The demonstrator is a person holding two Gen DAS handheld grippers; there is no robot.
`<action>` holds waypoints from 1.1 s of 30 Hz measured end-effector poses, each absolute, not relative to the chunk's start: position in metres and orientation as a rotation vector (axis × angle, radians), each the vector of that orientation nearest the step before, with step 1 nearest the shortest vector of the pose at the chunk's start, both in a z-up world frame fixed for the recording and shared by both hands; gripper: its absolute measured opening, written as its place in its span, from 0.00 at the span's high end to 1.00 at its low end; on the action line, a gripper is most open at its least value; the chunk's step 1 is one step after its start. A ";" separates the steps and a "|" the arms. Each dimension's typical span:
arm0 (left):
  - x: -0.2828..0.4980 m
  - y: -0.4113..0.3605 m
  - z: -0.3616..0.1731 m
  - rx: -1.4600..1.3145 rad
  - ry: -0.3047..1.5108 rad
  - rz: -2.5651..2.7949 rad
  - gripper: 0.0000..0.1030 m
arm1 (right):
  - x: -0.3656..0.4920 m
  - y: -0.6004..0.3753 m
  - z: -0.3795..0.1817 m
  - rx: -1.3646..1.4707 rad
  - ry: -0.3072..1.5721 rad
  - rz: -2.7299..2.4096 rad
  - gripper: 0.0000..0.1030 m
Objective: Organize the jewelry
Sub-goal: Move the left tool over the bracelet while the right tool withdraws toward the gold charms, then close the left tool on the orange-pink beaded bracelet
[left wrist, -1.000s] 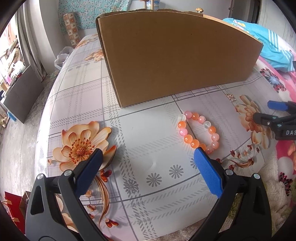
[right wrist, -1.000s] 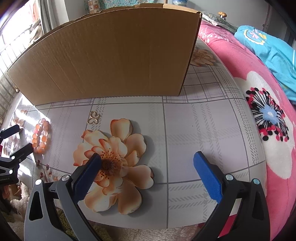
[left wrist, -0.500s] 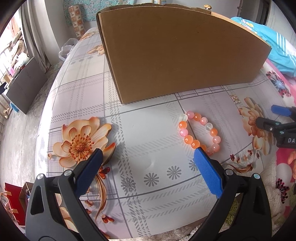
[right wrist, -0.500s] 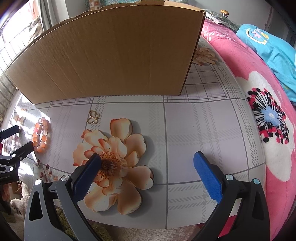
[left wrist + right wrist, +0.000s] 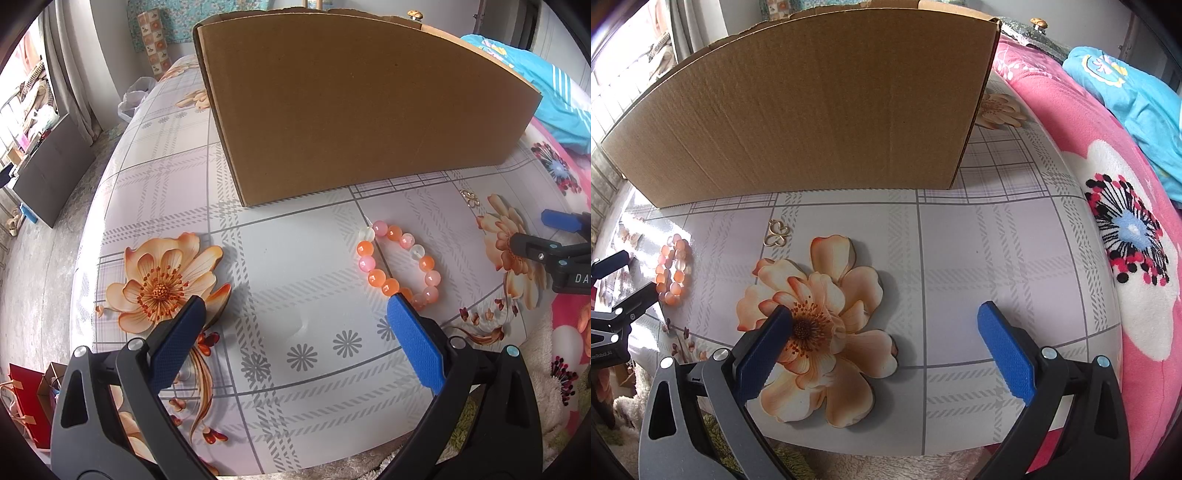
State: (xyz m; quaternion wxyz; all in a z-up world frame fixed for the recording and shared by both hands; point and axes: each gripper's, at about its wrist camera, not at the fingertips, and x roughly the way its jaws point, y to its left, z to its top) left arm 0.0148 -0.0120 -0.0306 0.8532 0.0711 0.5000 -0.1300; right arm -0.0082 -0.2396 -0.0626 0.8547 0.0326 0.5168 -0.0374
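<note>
An orange and pink bead bracelet (image 5: 399, 264) lies flat on the patterned tablecloth, just ahead of my left gripper's right finger. My left gripper (image 5: 295, 306) is open and holds nothing. The same bracelet (image 5: 674, 269) shows at the left of the right wrist view. A small gold butterfly-shaped piece (image 5: 776, 232) lies near the cardboard box (image 5: 812, 110), and it appears tiny as the gold piece (image 5: 471, 198) in the left wrist view. My right gripper (image 5: 886, 314) is open above a printed flower, empty.
The big cardboard box (image 5: 351, 103) stands across the back of the table, open at the top. The table (image 5: 295, 387) ends just below the grippers. A pink floral blanket (image 5: 1126, 258) lies right of it; a blue cloth (image 5: 1126, 96) rests behind.
Both views have shifted slightly: the box and bracelet sit a little lower and closer in frame. The bracelet and gold piece have not moved on the table.
</note>
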 end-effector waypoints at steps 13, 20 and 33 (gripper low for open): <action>0.008 -0.010 -0.030 0.173 1.006 -0.314 0.07 | -0.008 -0.238 -0.063 0.067 1.090 -0.078 0.06; -0.015 -0.014 0.009 0.107 0.804 -0.502 0.09 | -0.010 -0.238 -0.062 0.069 1.082 -0.080 0.06; -0.028 -0.057 -0.008 0.173 0.845 -0.680 0.65 | -0.013 -0.239 -0.060 0.069 1.073 -0.080 0.06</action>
